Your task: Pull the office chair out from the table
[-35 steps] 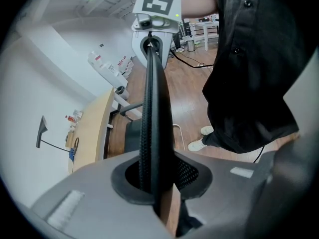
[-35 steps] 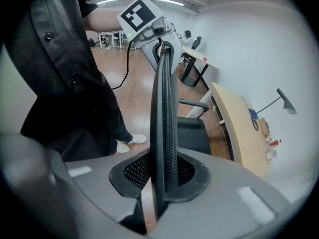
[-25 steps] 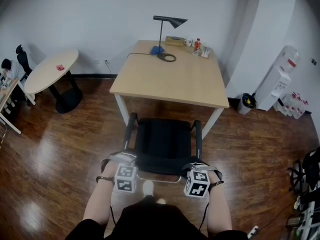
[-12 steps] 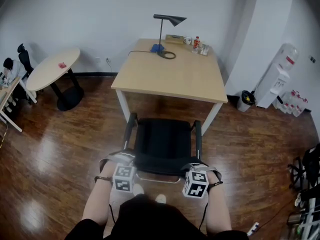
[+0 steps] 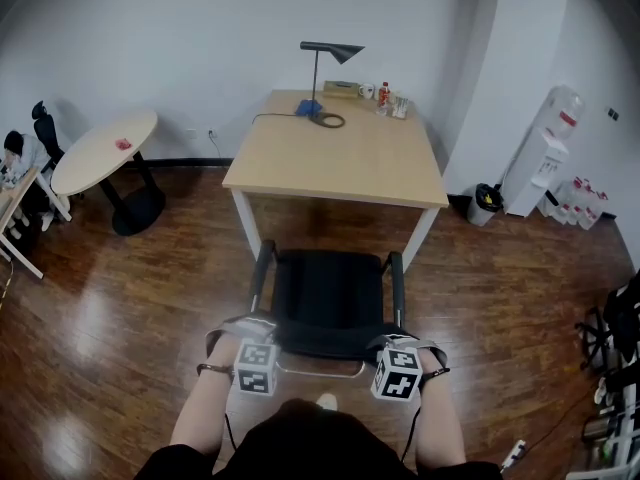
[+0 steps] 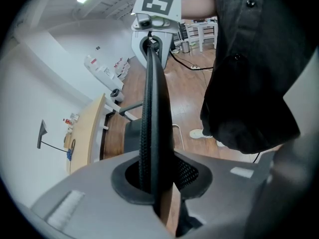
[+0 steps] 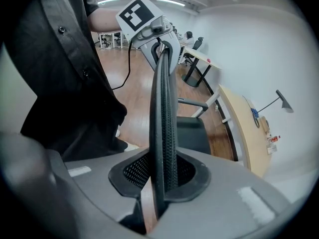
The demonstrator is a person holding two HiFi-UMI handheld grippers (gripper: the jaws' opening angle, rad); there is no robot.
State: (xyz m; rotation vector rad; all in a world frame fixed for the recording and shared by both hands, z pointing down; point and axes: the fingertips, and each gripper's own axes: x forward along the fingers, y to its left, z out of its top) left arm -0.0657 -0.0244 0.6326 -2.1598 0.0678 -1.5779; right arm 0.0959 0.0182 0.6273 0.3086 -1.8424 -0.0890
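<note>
The black office chair (image 5: 328, 293) stands just in front of the wooden table (image 5: 340, 158), with its seat out from under the table's edge. Both grippers grip the top edge of its mesh backrest (image 5: 325, 344). My left gripper (image 5: 250, 333) is shut on the backrest's left end, my right gripper (image 5: 396, 343) on its right end. In the left gripper view the backrest edge (image 6: 152, 113) runs from my left gripper (image 6: 154, 183) up to the right gripper (image 6: 152, 31). The right gripper view shows the same edge (image 7: 163, 113) clamped in my right gripper (image 7: 159, 178).
A desk lamp (image 5: 325, 63), bottles and cups (image 5: 385, 96) stand at the table's far end. A round table (image 5: 105, 148) is at the left, a water dispenser (image 5: 540, 158) and a bin (image 5: 483, 203) at the right. The person's shoe (image 5: 325, 401) is behind the chair.
The chair and both grippers have moved back from the table toward the person; the gap between seat and table edge has grown. Both grips are unchanged.
</note>
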